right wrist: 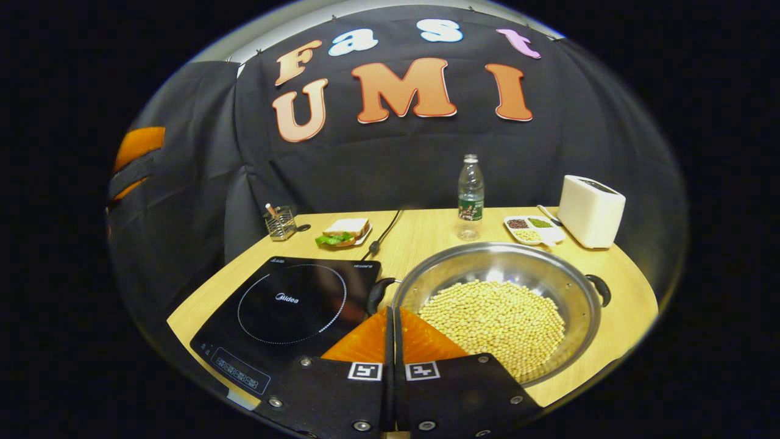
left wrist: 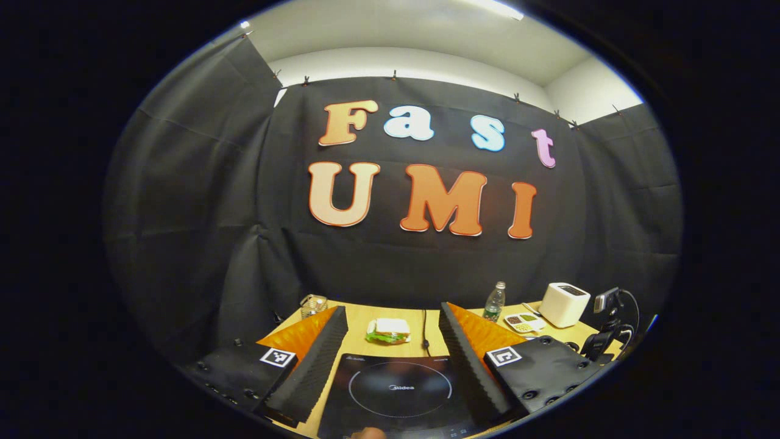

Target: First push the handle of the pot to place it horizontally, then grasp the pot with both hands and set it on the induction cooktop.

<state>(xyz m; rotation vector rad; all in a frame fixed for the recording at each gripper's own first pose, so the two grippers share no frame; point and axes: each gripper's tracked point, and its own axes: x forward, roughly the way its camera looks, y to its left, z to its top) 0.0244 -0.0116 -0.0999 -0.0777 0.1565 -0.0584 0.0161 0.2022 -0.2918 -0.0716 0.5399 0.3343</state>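
The pot (right wrist: 496, 305) sits on the wooden table (right wrist: 426, 235), just to the right of the induction cooktop (right wrist: 286, 305) and not yet on it. It is a wide steel vessel holding a layer of pale beans (right wrist: 493, 320). One dark side handle (right wrist: 379, 291) points toward the cooktop edge; the opposite handle (right wrist: 602, 289) points away from it, to the right. The two handles thus appear to lie roughly along a left-right line, which suits a grasp from both sides.

The right gripper (right wrist: 390, 317) hovers over the near rim of the pot, close to the handle that faces the cooktop. Its fingers are pressed together with nothing between them. A closed tip suits pushing, not grasping, so this posture likely serves the handle-adjustment step.

The left gripper (left wrist: 393, 341) is held above the cooktop (left wrist: 399, 390), which shows between its fingers. Those fingers are spread wide and hold nothing, presumably ready for the two-handed lift.

Beyond the cooktop, a sandwich (right wrist: 342, 233) lies on a small plate beside a wire holder (right wrist: 280, 222). The power cord (right wrist: 382, 235) runs toward the back wall. Behind the pot stand a water bottle (right wrist: 470, 198), a compartment tray (right wrist: 533, 228) and a white toaster (right wrist: 590, 210). These items sit well apart from the transfer path, which is short and sideways.
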